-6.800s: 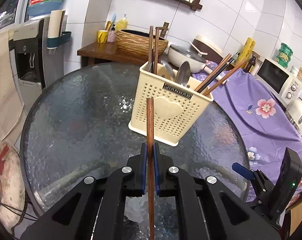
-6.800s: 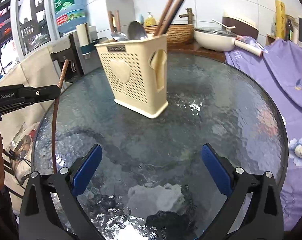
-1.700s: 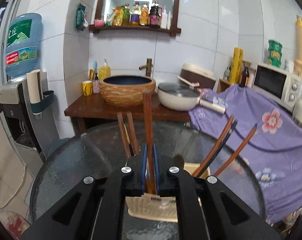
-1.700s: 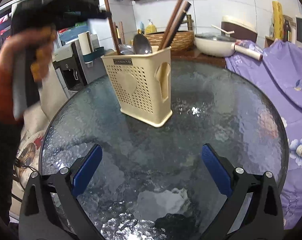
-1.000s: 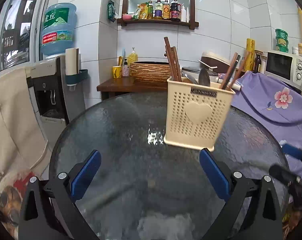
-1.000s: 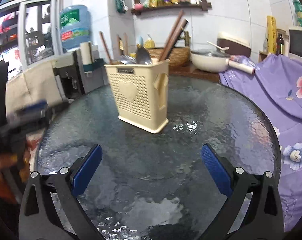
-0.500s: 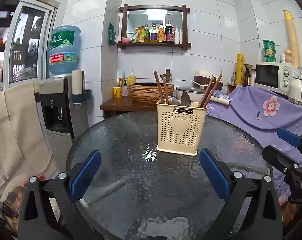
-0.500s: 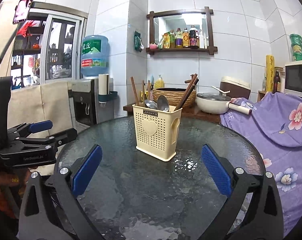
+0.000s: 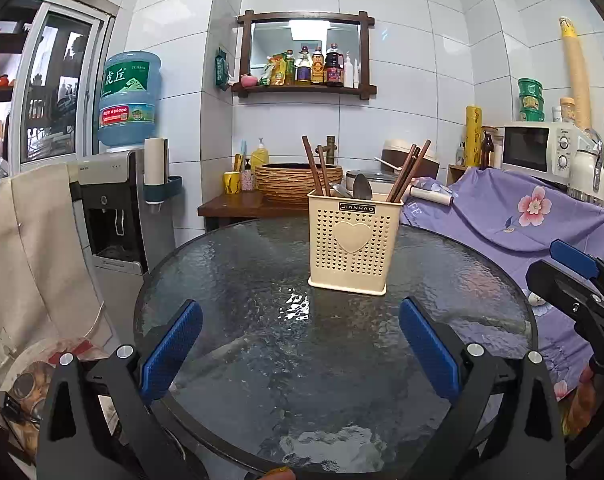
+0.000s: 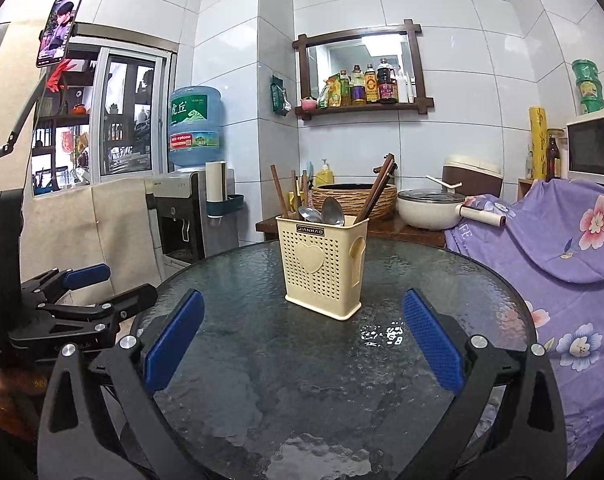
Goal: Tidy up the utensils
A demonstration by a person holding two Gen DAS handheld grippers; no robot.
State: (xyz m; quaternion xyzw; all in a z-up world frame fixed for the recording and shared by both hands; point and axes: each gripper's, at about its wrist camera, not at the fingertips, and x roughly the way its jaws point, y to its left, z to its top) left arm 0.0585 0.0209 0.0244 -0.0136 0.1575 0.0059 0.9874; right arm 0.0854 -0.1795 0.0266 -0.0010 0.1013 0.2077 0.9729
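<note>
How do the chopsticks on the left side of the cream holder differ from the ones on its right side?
In the left wrist view, the left chopsticks are reddish brown and lean slightly leftward, nearly upright. The right chopsticks look darker, and they tilt well out to the right, crossing closely near their tops. Both groups stand in the same utensil holder, rising above its rim with the spoons between them.

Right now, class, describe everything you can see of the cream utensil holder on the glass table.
The utensil holder is a cream plastic box, perforated, with a raised heart and a dark "JIANHAO" label. It stands upright on the round glass table, touched by neither gripper. Brown chopsticks lean out of it and metal spoons stand inside.
</note>
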